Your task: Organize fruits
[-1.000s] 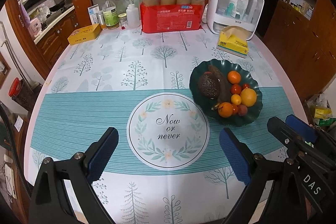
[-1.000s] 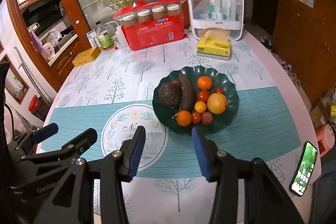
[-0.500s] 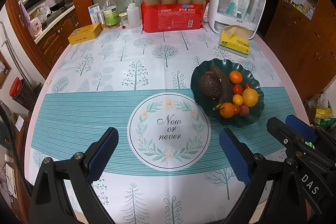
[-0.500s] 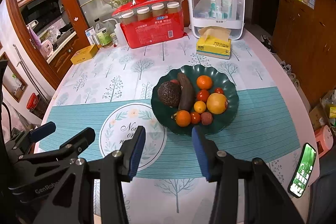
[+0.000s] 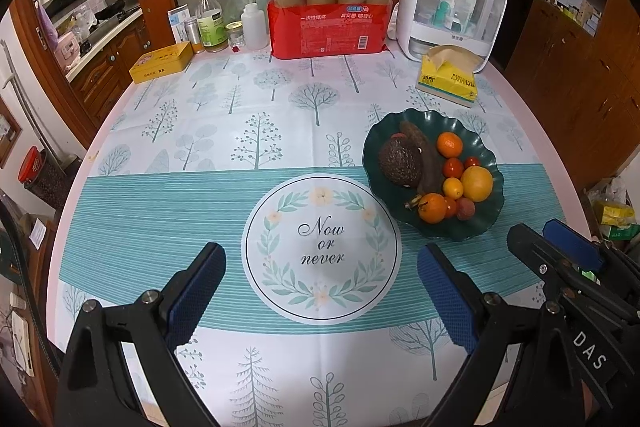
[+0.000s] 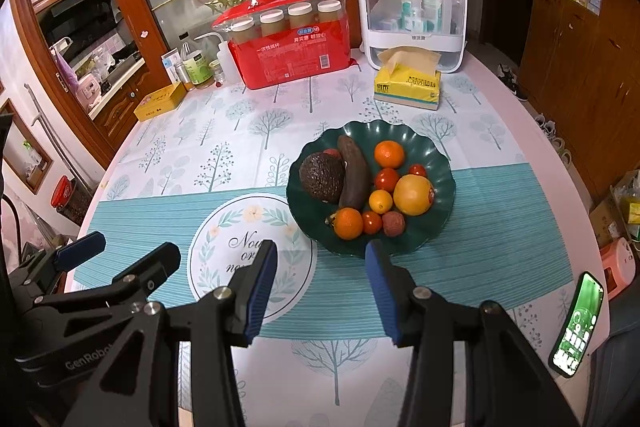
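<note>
Left gripper (image 5: 320, 291) hovered above the surface (image 5: 120, 227) with blue-padded fingers (image 5: 196, 291) spread wide, holding and touching nothing, straddling the round "Now or never" print (image 5: 322, 251). Right gripper (image 6: 320, 287) likewise released, fingers (image 6: 380, 291) parted more narrowly, empty, poised just short of the near rim of the dark green plate (image 6: 440, 163). Piled on that plate: an avocado (image 6: 322, 177), a dark banana (image 6: 354, 173) touching it, two oranges (image 6: 389, 154), a grapefruit (image 6: 413, 195), small tomatoes (image 6: 386, 179), a small lemon (image 6: 380, 201) and a lychee (image 6: 394, 223), all to the right of the round print. Beyond, at the far edge: a red pack of cups (image 6: 296, 43), a tissue box (image 6: 408, 83) and a white storage case (image 6: 412, 11); a phone (image 6: 578, 323) near the right edge. Compared with a second ago, hardly anything changed: same openings on both grippers, fruit untouched, the view from each drifted only slightly.
</note>
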Available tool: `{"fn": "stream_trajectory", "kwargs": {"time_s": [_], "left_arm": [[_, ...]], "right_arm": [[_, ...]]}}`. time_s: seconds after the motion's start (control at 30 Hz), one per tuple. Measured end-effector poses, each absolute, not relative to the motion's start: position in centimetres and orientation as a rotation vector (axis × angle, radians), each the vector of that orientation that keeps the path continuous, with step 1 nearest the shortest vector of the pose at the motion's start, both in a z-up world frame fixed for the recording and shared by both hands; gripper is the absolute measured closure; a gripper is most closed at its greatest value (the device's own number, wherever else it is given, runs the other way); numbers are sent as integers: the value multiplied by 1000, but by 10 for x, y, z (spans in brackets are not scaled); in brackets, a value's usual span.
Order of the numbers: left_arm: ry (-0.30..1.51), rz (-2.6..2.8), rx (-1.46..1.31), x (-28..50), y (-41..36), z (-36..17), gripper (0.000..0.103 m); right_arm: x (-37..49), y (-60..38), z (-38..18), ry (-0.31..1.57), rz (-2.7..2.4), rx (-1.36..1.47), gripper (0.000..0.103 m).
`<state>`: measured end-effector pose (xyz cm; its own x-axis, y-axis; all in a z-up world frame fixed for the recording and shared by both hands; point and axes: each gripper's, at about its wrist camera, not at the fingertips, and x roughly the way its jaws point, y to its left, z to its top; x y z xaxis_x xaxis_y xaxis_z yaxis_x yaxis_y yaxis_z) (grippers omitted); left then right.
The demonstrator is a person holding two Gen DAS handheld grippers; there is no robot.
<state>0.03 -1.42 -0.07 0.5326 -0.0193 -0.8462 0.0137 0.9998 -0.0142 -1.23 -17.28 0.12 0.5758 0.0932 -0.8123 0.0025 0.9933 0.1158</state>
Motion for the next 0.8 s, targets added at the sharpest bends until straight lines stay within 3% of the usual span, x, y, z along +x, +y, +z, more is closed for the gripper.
{"fn": "stream_trajectory", "kwargs": {"time_s": [0.8], "left_arm": [[1023, -4, -9, -3, -22, -6, 7]], "right_arm": [[-15, -178, -7, 969, 61, 111, 56]]}}
